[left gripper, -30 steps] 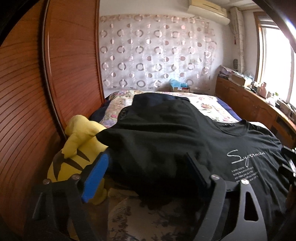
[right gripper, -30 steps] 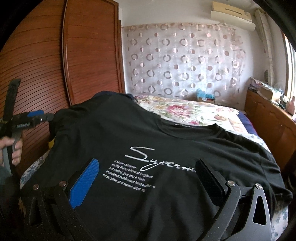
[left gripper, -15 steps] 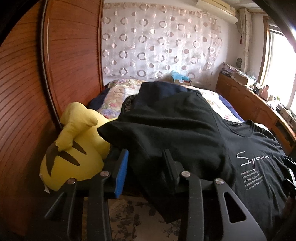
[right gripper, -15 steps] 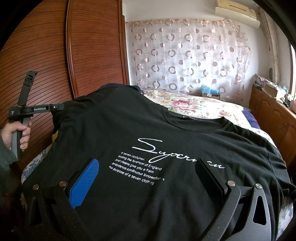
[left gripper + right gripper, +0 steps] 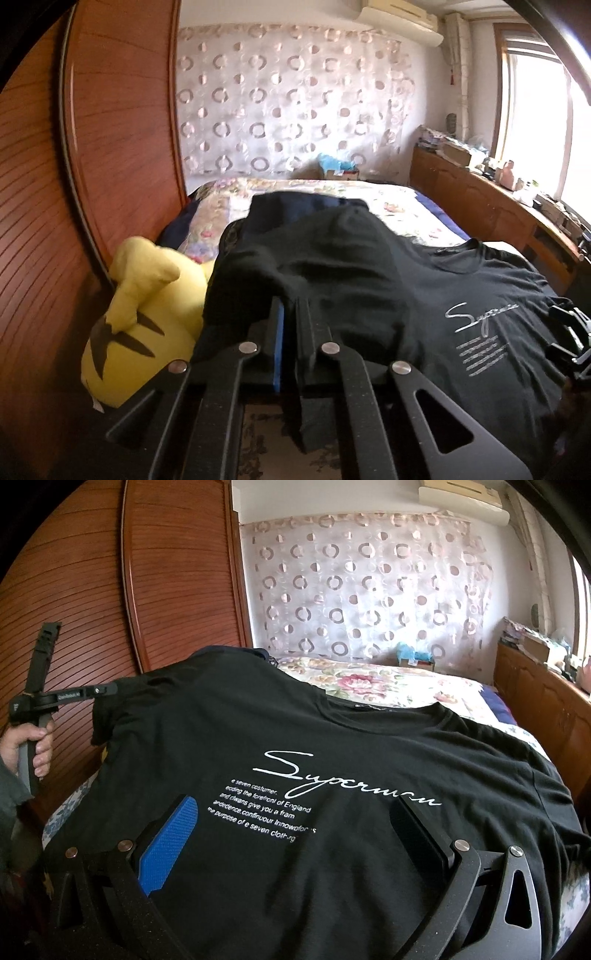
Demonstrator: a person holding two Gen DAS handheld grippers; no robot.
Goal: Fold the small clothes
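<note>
Off to the left of the closed jaws in the left wrist view lies a yellow plush toy (image 5: 147, 314), wedged against the wooden wardrobe (image 5: 110, 147). The left gripper (image 5: 291, 317) has its fingers pressed together on the sleeve edge of the black T-shirt (image 5: 369, 295), with a fold of cloth pinched between the blue pad and the black one and a loose tail hanging below them. To the right of those jaws the shirt spreads flat across the flowered bed (image 5: 332, 192), its white lettering facing up.

In the right wrist view, far left of the jaws, a hand (image 5: 26, 746) grips the handle of that left tool, whose tip meets the sleeve. The right gripper (image 5: 295, 834) stands wide open, fingers spread to either side of the printed text, resting on or just above the shirt; whether the fingers touch the cloth I cannot tell. It has hold of nothing.

My guess is that the sleeve is about to be carried across toward the middle. The pinch takes only a narrow strip near the hem, so a quick pull could let it slide out. With the right jaws not clamping the body, the whole shirt may drag along instead of folding, bunching the print. The plush toy sits just beside the sleeve and could snag the hanging tail of cloth.
</note>
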